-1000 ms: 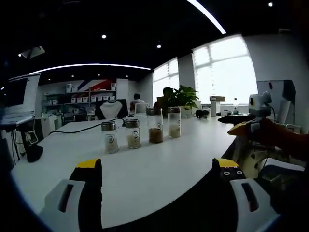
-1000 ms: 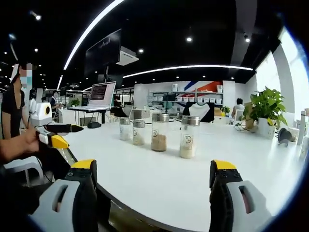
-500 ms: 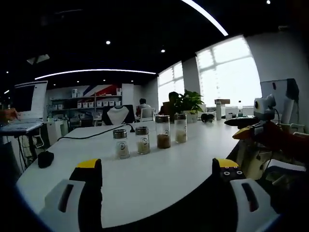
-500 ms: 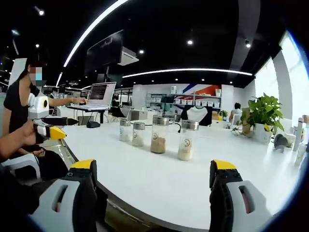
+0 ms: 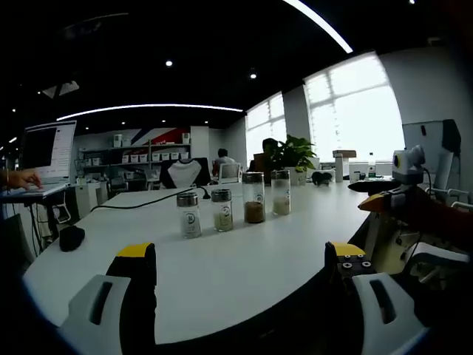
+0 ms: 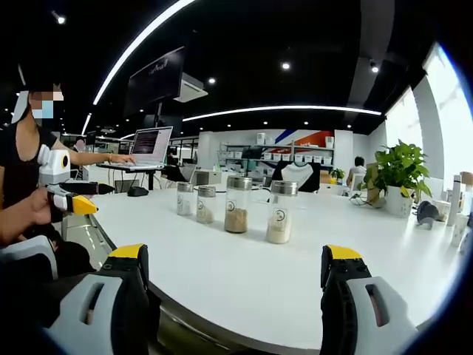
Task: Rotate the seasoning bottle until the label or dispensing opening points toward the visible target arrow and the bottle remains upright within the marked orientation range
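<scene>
Four glass seasoning bottles [image 5: 233,207] stood upright in a row near the middle of the white surface [image 5: 222,266], well back from its near edge. The left tool [image 5: 240,255] hovered with jaws spread apart, holding nothing. The right tool [image 6: 235,259] likewise gaped wide before the bottles [image 6: 236,205].

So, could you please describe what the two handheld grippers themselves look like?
Each gripper has two broad light-grey jaws with a dark slot, black inner faces and yellow tips: the left gripper and the right gripper. From the side, each shows a yellow-and-black pointed nose.
</scene>
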Motion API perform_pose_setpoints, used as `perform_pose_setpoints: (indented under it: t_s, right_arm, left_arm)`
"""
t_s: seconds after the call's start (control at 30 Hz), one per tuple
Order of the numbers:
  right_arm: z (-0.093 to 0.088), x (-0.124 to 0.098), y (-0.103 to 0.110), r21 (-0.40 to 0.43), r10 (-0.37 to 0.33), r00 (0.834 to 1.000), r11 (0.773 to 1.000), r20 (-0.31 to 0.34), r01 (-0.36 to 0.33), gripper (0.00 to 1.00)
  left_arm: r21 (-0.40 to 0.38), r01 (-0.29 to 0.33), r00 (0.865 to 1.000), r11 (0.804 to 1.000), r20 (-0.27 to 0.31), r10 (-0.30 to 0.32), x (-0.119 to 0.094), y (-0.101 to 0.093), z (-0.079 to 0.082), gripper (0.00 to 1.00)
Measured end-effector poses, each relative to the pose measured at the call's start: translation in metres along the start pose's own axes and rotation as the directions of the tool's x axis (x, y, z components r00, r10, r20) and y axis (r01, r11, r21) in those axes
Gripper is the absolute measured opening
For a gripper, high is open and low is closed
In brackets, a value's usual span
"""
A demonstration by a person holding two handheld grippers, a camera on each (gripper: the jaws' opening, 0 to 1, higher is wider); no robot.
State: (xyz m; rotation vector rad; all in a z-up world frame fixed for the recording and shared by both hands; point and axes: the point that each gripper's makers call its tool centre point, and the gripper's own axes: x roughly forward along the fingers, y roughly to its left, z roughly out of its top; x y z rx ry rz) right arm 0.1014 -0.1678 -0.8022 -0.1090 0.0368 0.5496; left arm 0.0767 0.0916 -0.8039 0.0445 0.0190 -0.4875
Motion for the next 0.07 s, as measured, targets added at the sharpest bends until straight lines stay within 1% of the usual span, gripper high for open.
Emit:
perform_pose_setpoints:
  t_s: [0.07]
  right_arm:
    - [-0.0005, -0.0003, -0.0003, -0.008, 0.001, 1.000, 1.000, 0.006, -0.001, 0.98]
  left_arm:
    - [-0.002, -0.001, 1.000, 1.000, 0.007, 0.001, -0.0002, -0.0002, 0.0007, 1.00]
